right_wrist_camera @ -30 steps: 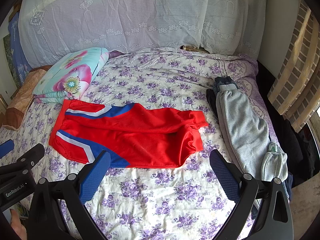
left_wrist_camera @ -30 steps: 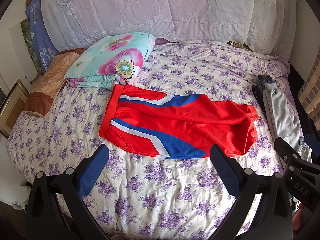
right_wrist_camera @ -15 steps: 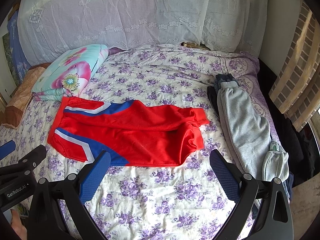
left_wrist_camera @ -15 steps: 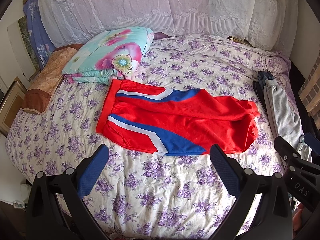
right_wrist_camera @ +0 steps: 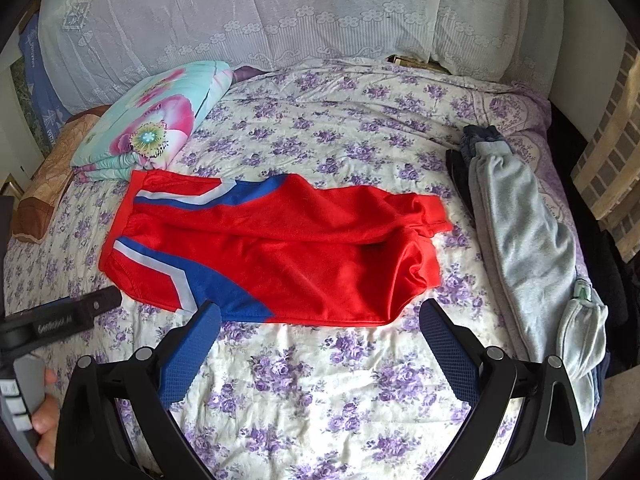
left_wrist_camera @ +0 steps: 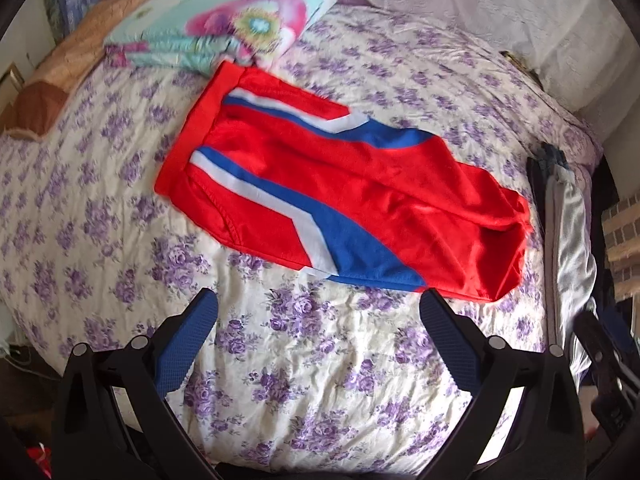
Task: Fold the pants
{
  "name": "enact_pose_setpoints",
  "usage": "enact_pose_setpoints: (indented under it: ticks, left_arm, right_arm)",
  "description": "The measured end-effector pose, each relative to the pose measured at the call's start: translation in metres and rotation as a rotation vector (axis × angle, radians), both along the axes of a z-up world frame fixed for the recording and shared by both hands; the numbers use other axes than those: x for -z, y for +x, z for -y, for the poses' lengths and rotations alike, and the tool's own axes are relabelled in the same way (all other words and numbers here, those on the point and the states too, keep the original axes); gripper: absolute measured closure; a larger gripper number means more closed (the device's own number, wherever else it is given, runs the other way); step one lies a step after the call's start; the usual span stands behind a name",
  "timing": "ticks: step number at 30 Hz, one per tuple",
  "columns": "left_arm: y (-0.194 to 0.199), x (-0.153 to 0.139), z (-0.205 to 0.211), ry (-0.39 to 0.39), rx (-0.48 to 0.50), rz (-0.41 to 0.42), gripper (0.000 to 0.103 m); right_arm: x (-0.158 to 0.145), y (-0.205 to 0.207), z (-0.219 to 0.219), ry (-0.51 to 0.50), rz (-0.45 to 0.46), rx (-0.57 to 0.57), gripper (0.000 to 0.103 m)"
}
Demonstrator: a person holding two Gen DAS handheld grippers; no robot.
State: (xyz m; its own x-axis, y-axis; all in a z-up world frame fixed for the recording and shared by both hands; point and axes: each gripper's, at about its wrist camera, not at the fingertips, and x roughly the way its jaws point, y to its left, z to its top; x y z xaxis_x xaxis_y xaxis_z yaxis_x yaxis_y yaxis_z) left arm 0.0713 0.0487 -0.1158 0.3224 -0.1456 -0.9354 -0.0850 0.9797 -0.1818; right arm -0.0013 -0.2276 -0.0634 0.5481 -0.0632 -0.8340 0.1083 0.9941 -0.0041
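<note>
Two hand-held grippers, left hand-held gripper (left_wrist_camera: 318, 300) and right hand-held gripper (right_wrist_camera: 320, 312), spread above one red pants (right_wrist_camera: 276, 252).

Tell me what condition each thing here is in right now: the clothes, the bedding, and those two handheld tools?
Red pants: lying flat on the bed, partly folded, untouched.
Grey sweatpants: folded, lying along the bed's right edge.
Floral quilt: folded, resting near the headboard.
Bedsheet: spread out, slightly wrinkled.
Left tool: open, empty, above the sheet.
Right tool: open, empty, near the pants' front edge.

Left gripper (left_wrist_camera: 318, 314) nearer red pants (left_wrist_camera: 352, 204)
</note>
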Motion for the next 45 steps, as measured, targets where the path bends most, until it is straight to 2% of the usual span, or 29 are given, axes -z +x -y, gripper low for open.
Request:
enact_pose_setpoints:
  ticks: [3,6,8,12,14,15,16,17,19,22,26,29,32,33,34,35,37,40,45]
  left_arm:
    - [0.030,0.051,-0.042,-0.040,-0.122,-0.084,0.005]
    - [0.060,0.096,-0.079,-0.129,-0.204,-0.168,0.005]
    - [0.075,0.116,-0.095,-0.178,-0.254,-0.196,0.005]
    - [0.099,0.135,-0.106,-0.242,-0.288,-0.202,0.007]
    - [0.109,0.134,-0.110,-0.198,-0.304,-0.197,0.046]
    - [0.113,0.135,-0.115,-0.173,-0.328,-0.201,0.086]
    - [0.114,0.136,-0.123,-0.240,-0.349,-0.191,0.095]
    - [0.111,0.137,-0.131,-0.296,-0.380,-0.182,0.095]
    - [0.104,0.137,-0.140,-0.321,-0.403,-0.152,0.095]
    - [0.090,0.129,-0.141,-0.276,-0.392,-0.102,0.095]
    - [0.074,0.130,-0.152,-0.272,-0.431,-0.100,0.095]
    - [0.077,0.134,-0.155,-0.273,-0.423,-0.110,0.095]
    - [0.080,0.134,-0.153,-0.245,-0.418,-0.110,0.095]
    - [0.081,0.134,-0.150,-0.230,-0.413,-0.108,0.095]
    - [0.081,0.134,-0.149,-0.224,-0.412,-0.104,0.095]
    - [0.080,0.133,-0.149,-0.224,-0.413,-0.098,0.095]
    - [0.074,0.129,-0.151,-0.225,-0.418,-0.077,0.095]
    - [0.059,0.121,-0.150,-0.175,-0.398,-0.051,0.095]
    - [0.006,0.115,-0.172,-0.191,-0.438,-0.082,0.095]
  right_arm:
    - [0.027,0.006,0.004,-0.022,-0.053,0.005,0.004]
    - [0.054,0.009,0.011,-0.024,-0.103,0.021,0.004]
    - [0.069,0.010,0.019,-0.015,-0.133,0.032,0.004]
    - [0.089,0.010,0.035,-0.018,-0.181,0.068,0.004]
    - [0.094,0.008,0.046,-0.014,-0.193,0.095,0.004]
    - [0.096,0.007,0.051,-0.016,-0.194,0.108,0.004]
    - [0.098,0.005,0.058,-0.016,-0.194,0.124,0.004]
    - [0.099,0.005,0.064,-0.014,-0.193,0.138,0.004]
    - [0.105,0.003,0.078,0.004,-0.190,0.163,0.004]
    - [0.115,0.007,0.103,0.035,-0.175,0.212,0.004]
    - [0.135,0.029,0.135,0.075,-0.179,0.287,0.004]
    - [0.157,0.052,0.148,0.186,-0.189,0.292,0.004]
    - [0.187,0.078,0.149,0.320,-0.242,0.289,0.004]
    - [0.196,0.082,0.149,0.348,-0.248,0.299,0.031]
    - [0.201,0.084,0.149,0.397,-0.233,0.298,0.085]
    - [0.202,0.084,0.149,0.463,-0.209,0.300,0.094]
    - [0.193,0.079,0.146,0.483,-0.172,0.329,0.096]
    - [0.172,0.065,0.138,0.452,-0.156,0.302,0.096]
    - [0.154,0.013,0.132,0.423,-0.255,0.271,0.095]
